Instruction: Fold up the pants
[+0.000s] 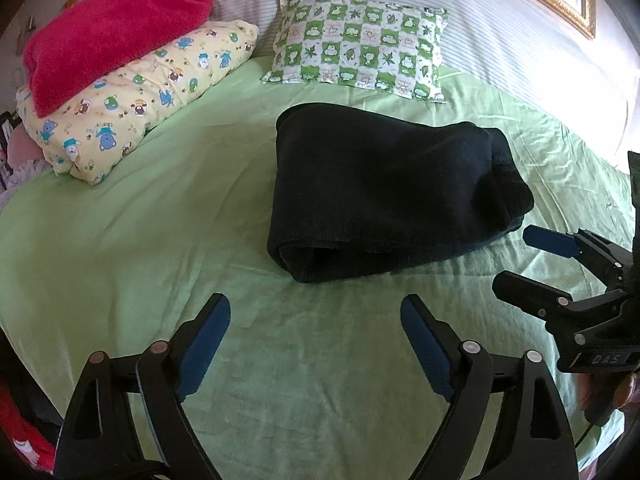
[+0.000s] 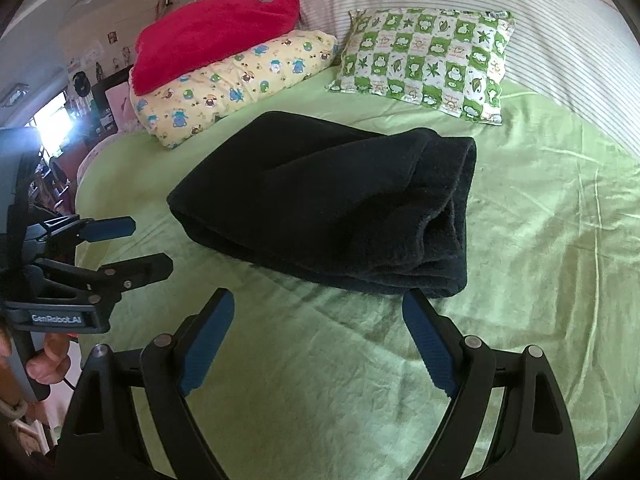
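Pants [image 1: 384, 196], one folded dark bundle, lie on the green sheet [image 1: 160, 240] near two pillows [image 1: 360, 48]. Left gripper [image 1: 316, 340] and right gripper [image 2: 320, 336] gape wide, empty. Only the right view shows its stacked open edges.

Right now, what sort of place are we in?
Most likely a home bedroom: the folded pants lie on a bed's green sheet, with pillows at the head and a gold picture frame on the wall.
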`<state>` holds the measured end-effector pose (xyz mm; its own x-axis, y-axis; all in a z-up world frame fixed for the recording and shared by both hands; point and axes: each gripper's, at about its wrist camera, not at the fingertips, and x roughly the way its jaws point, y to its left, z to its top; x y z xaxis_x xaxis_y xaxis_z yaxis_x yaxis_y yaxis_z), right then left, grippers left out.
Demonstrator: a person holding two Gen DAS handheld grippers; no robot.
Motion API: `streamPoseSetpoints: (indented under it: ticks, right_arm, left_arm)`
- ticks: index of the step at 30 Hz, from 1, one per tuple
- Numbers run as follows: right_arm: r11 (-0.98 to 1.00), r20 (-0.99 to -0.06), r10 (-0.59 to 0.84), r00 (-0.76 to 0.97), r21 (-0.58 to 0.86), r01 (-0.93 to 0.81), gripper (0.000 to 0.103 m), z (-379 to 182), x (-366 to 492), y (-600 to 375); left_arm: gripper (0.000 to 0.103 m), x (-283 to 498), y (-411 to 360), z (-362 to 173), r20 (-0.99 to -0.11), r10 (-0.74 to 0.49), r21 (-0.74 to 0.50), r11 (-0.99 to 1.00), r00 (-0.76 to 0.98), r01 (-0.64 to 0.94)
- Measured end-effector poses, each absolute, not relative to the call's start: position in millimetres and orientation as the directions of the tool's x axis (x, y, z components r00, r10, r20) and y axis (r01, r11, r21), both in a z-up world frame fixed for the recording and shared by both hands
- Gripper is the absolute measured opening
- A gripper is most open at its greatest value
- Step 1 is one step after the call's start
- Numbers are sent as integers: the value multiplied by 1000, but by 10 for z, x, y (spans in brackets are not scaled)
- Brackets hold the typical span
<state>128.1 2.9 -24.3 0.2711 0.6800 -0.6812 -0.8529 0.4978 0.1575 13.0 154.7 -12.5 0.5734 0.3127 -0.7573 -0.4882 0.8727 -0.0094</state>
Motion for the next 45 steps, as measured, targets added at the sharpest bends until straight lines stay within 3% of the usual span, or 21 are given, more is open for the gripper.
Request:
streamPoseSetpoints:
  ticks: [45]
  right_arm:
    - [515,-666,691,280,181,-838,86,-274,1416,12]
  left_arm:
    - [90,327,1660,-167,-762,328,7,867,559,-498]
